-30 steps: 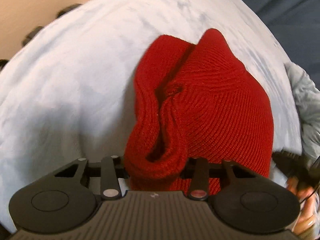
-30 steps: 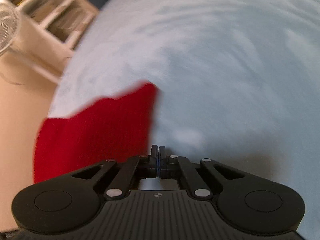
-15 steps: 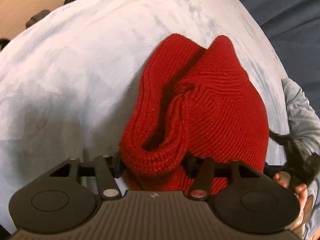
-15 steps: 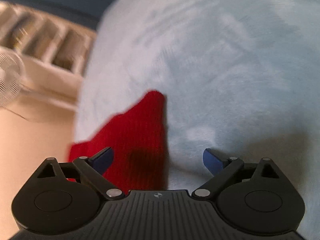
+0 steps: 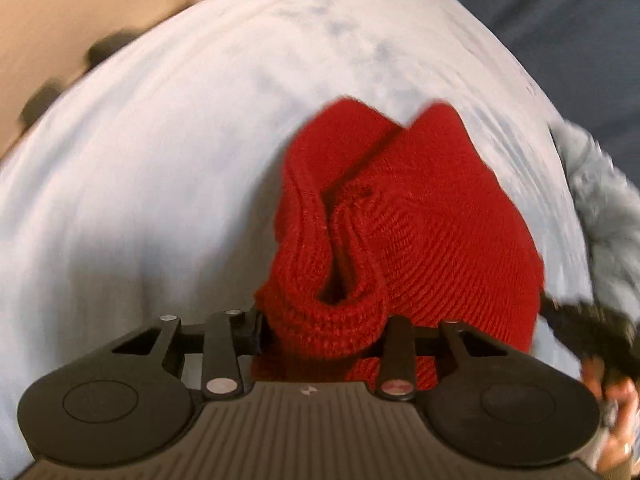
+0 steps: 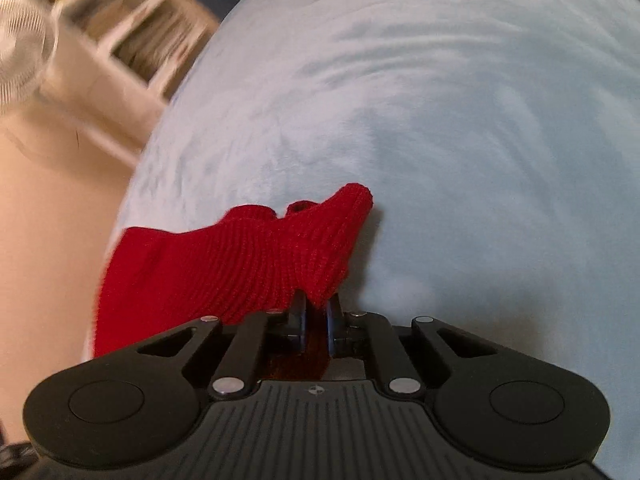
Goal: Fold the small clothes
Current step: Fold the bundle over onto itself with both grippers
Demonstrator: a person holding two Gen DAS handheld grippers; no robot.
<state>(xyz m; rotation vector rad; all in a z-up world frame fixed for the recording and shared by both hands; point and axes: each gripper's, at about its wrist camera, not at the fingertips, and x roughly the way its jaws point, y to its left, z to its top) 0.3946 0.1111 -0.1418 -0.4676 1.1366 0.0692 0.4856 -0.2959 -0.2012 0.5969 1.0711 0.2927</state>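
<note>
Item: red knit hat [image 5: 420, 240], lying on a pale blue blanket [image 5: 180, 160], rim bunched toward the left wrist camera.

Left gripper [image 5: 322, 328]: fingers set around the thick rolled rim, pressing it from both sides; fingertips hidden by the knit.

Right gripper [image 6: 316, 320]: jaws nearly together, pinching a corner of the hat [image 6: 248, 264], which rises to a peak above the blanket [image 6: 460, 140].

Background, right wrist view: white shelf [image 6: 132, 52], blurred; fan [image 6: 20, 36].
</note>
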